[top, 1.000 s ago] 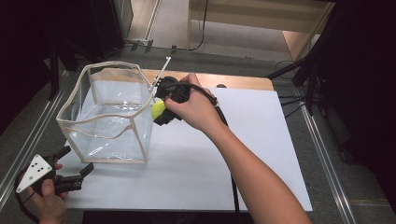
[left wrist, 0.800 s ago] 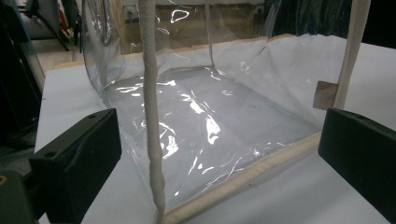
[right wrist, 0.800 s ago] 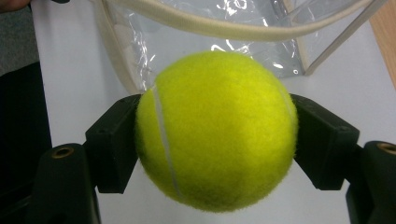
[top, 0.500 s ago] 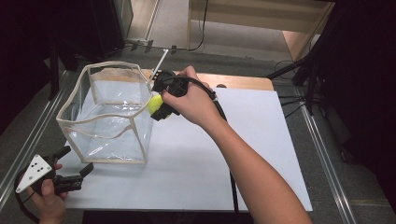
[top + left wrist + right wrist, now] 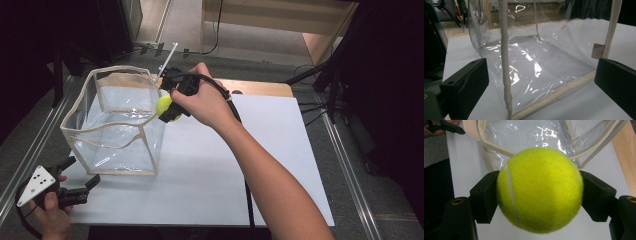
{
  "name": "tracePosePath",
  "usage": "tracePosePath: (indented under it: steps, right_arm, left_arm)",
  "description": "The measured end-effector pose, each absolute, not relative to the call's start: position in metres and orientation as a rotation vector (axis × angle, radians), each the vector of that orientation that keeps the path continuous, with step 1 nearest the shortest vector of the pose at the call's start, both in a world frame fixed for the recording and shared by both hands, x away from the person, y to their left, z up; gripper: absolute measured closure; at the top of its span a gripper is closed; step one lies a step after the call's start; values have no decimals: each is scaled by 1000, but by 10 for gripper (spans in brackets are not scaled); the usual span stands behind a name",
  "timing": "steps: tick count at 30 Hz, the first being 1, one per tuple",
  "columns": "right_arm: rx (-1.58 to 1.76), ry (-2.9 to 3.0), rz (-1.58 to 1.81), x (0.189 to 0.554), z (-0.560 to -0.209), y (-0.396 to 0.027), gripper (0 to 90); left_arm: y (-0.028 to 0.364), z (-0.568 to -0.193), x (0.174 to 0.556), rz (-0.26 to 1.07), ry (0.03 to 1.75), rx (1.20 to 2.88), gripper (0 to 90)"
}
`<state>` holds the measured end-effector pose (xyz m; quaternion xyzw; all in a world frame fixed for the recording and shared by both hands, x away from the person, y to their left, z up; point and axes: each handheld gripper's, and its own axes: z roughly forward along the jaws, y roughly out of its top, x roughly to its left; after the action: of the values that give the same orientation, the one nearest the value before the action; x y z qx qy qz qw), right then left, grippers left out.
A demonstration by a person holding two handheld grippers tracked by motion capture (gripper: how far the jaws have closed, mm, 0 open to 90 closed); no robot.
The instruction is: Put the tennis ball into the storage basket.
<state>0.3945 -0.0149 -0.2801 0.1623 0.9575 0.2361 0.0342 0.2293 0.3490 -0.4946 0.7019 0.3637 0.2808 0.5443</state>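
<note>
One clear plastic bin (image 5: 112,125) with cream fabric-trimmed edges stands open-topped on the white desk (image 5: 240,170), toward its left side. Its near right rim sits directly between the ball and the bin's inside. A strip of bare wood (image 5: 260,87) shows along the desk's far edge. One black cable (image 5: 247,200) trails back from the right tongs along the forearm.

Count: one tennis ball, one bin, two tongs.

Right tongs (image 5: 169,107) clamp the yellow-green tennis ball (image 5: 164,106), a jaw pressing each side; in the right gripper view the ball (image 5: 540,188) sits squarely between both black jaws, over the bin's rim, above the desk.

Left tongs (image 5: 82,172) rest low at the desk's near left corner, jaws spread wide with nothing in them, just beside the bin's near corner (image 5: 506,75). Well apart from the ball.
</note>
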Motion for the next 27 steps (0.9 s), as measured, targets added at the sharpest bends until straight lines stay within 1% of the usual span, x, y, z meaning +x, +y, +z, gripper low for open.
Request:
tracePosePath:
  steps: [13, 27]
  right_arm:
    - [485, 2932, 738, 399, -267, -8, 230]
    - [471, 2932, 741, 402, -261, 4, 230]
  left_arm:
    - [349, -495, 229, 665, 862, 1666, 0]
    - [349, -494, 229, 665, 862, 1665, 0]
